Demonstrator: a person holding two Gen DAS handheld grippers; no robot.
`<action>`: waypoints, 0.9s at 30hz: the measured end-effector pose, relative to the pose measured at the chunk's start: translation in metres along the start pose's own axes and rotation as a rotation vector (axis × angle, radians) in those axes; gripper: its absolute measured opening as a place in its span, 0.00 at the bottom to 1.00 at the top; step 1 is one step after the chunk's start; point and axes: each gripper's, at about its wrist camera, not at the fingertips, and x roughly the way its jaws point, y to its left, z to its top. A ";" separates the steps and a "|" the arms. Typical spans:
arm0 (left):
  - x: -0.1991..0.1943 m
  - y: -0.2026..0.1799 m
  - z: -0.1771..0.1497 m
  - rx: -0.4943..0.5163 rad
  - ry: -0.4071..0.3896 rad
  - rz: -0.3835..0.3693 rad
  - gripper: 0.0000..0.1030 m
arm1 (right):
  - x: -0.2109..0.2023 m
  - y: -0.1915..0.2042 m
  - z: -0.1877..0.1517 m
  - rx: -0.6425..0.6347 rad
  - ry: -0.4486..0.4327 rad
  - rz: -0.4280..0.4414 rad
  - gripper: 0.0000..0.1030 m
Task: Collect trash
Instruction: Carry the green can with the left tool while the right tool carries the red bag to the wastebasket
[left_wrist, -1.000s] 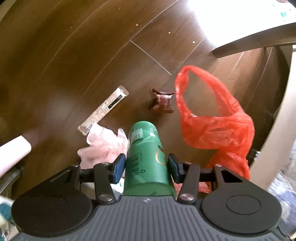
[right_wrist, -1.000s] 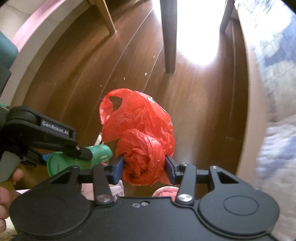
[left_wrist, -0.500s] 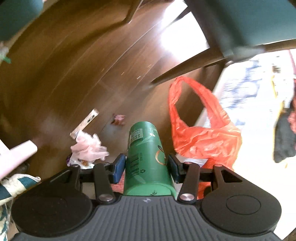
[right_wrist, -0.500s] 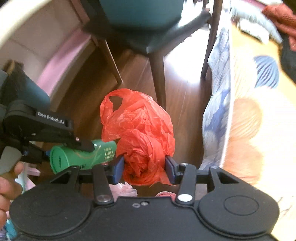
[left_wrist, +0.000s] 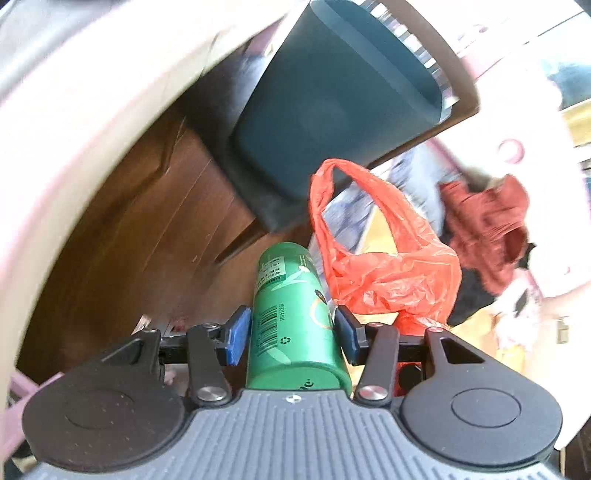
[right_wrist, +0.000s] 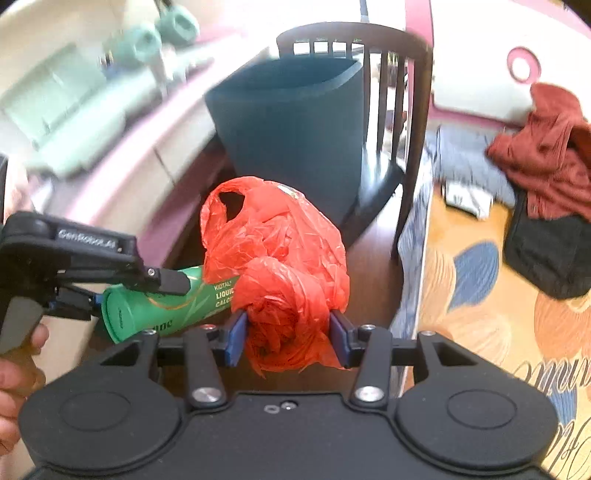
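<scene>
- Nearest, left gripper (left_wrist: 293, 332): blue pads clamped on the green can (left_wrist: 295, 317), held at mid-body, long axis pointing forward along the fingers. Grip looks square; barcode side faces up.
- Right gripper (right_wrist: 286, 341): pads pressed shut on a bunched wad of the red plastic bag (right_wrist: 277, 266). The rest of the bag billows above the pads, one handle loop (right_wrist: 231, 203) standing open at upper left.
- From the right wrist view, the can (right_wrist: 162, 306) lies nearly level, its far end touching or just beside the bag's left flank. Cannot tell whether that end is at the bag's mouth.
- Judgement: step in hand is getting the can into the bag. The mouth is not clearly spread; only the handle hole shows open, and that is too narrow for the can.
- To do it well: keep the right gripper steady and high so the bag hangs and its mouth falls open; tilt the can end-first over the opening, release only once most of its length is inside.
- Risk: can catches on loose film and slides off outside the bag.
- Farther: dark chair (right_wrist: 384, 122) behind the bag, wood floor (left_wrist: 147, 236) below, reddish clothing (right_wrist: 546, 147) at right.
</scene>
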 end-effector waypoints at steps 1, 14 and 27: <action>-0.011 -0.006 0.006 0.008 -0.019 -0.008 0.47 | -0.006 0.001 0.006 -0.005 -0.017 -0.007 0.45; -0.095 -0.093 0.108 0.063 -0.269 -0.060 0.48 | -0.028 -0.008 0.143 -0.086 -0.139 -0.065 0.46; -0.028 -0.147 0.206 0.081 -0.308 0.078 0.48 | 0.074 -0.029 0.238 -0.171 -0.045 -0.052 0.46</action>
